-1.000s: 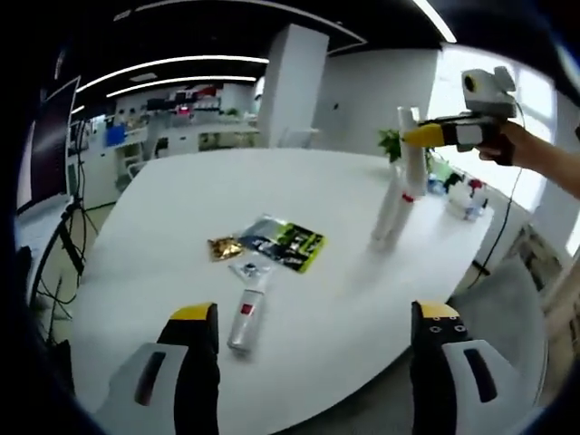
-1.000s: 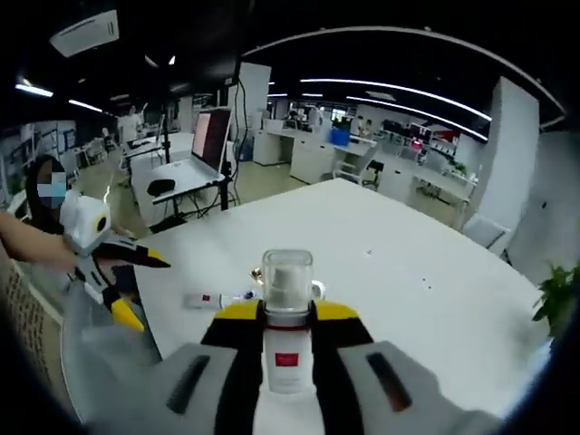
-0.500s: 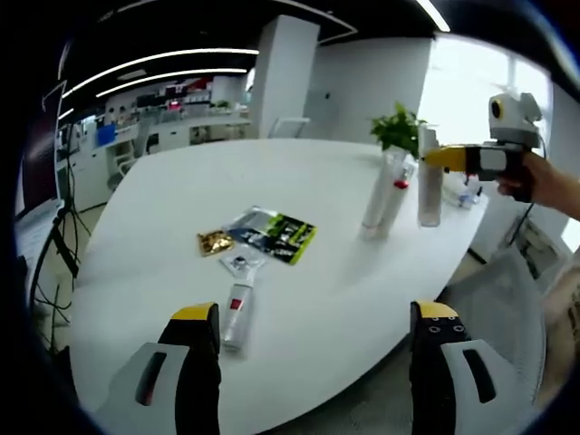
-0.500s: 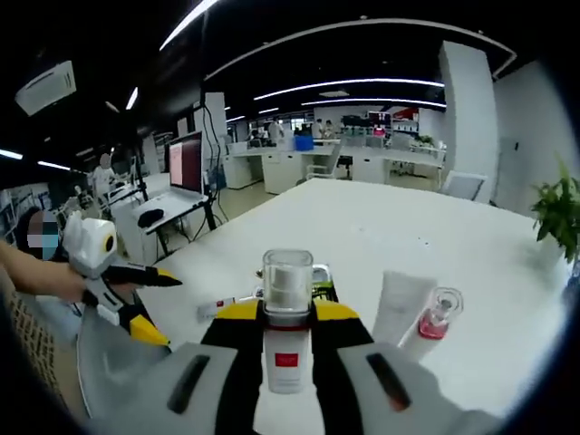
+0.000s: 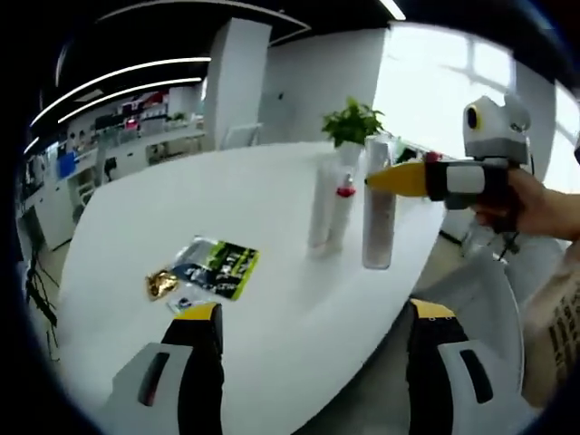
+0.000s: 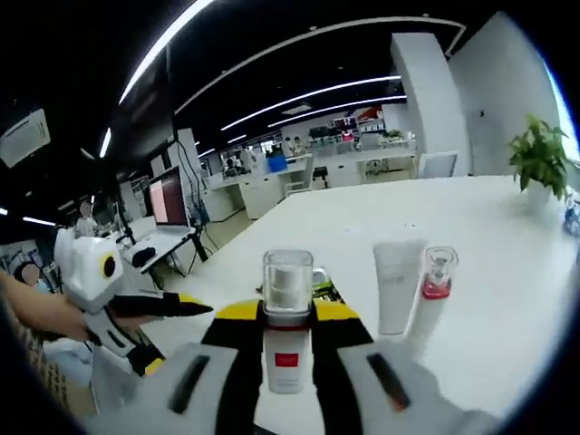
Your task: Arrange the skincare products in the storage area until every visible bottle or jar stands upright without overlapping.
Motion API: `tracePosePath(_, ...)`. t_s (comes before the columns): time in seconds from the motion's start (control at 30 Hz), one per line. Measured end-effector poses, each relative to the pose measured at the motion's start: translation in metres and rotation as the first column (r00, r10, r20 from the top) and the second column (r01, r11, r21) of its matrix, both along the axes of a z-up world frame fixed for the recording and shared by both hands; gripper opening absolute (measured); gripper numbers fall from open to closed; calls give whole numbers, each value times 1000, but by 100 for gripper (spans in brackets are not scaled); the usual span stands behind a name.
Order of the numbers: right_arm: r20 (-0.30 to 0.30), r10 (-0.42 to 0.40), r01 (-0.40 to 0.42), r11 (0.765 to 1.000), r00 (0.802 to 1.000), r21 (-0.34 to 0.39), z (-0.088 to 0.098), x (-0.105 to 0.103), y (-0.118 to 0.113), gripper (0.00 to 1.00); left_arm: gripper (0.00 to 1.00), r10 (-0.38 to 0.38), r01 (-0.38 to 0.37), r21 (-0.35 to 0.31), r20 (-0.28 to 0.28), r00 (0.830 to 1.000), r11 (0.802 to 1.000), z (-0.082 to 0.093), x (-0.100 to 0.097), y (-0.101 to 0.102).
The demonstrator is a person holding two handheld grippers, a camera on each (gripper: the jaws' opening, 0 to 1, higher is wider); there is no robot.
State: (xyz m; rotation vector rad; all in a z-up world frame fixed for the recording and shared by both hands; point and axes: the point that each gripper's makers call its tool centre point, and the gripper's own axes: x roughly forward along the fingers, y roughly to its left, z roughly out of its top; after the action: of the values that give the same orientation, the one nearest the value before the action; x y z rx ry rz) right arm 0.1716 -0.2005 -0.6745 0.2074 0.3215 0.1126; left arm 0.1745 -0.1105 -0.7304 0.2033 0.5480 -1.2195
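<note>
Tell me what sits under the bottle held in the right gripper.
In the left gripper view the bottle hangs upright in the right gripper, bare white table under it, beside the standing tube and red-collared bottle. Contact with the table is unclear.
</note>
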Motion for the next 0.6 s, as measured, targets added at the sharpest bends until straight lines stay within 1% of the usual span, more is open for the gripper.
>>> tracePosePath(0.03, 5, 2, -2, 1000, 1000, -4, 2, -1, 1, 19, 80, -6, 6, -4, 2, 1000, 1000, 1, -1, -3)
tracePosePath(0.1, 17, -3, 3, 1000, 1000, -8, 7, -3, 0, 19, 78, -22, 22, -16, 0, 1000, 1000, 5, -4, -17)
tracePosePath(0.17, 38, -23, 22, 1000, 999, 9, 12, -4, -3, 19, 75, -35, 35, -37, -3, 999, 999, 8, -8, -34)
tracePosePath(0.2, 44, -29, 29, 999, 999, 13, 13, -5, -4, 19, 71, -45, 45, -49, -4, 999, 998, 9, -12, -44)
tracePosePath(0.27, 54, -40, 40, 999, 998, 12, 15, -7, -5, 19, 62, -63, 63, -42, 3, 998, 997, 9, -17, -56)
tracePosePath(0.3, 56, -48, 48, 999, 997, 9, 16, -8, -6, 19, 56, -78, 78, -41, 9, 997, 996, 10, -21, -65)
tracePosePath(0.4, 62, -62, 63, 998, 996, -17, 17, -13, -9, 19, 47, -98, 98, -48, 2, 995, 994, 13, -30, -82)
tracePosePath(0.47, 63, -79, 80, 997, 995, -21, 17, -16, -13, 19, 42, -130, 132, -52, 37, 991, 990, 17, -34, -94)
tracePosePath(0.5, 67, -85, 87, 996, 994, -21, 18, -17, -15, 19, 36, -144, 147, -62, 48, 988, 987, 20, -36, -101)
tracePosePath(0.57, 75, -99, 101, 995, 992, -23, 18, -20, -21, 19, 31, -160, 164, -70, 56, 985, 984, 25, -40, -111)
tracePosePath(0.6, 73, -111, 111, 994, 991, -9, 16, -20, -24, 19, 29, -170, 174, -71, 62, 983, 982, 27, -41, -116)
